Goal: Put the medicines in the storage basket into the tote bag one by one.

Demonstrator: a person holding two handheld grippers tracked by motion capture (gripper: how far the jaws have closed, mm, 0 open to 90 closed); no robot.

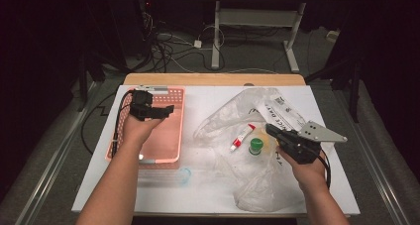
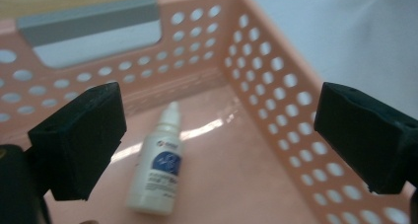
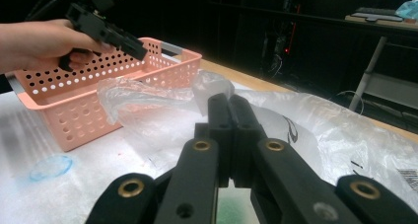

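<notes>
A pink perforated basket stands on the left of the white table. My left gripper hovers over its far end with the jaws wide apart. In the left gripper view, the gripper is open above a small white dropper bottle with a blue label. That bottle lies on the basket floor, untouched by the pads. My right gripper is shut over a crumpled clear plastic bag, with nothing seen between its jaws. A red-and-white tube and a green-capped item lie on the bag just left of it.
A faint blue ring lies on the table in front of the basket. The bag spreads over the right half of the table. In the right gripper view, the basket and the left gripper stand beyond it. Cables and table legs are on the floor behind.
</notes>
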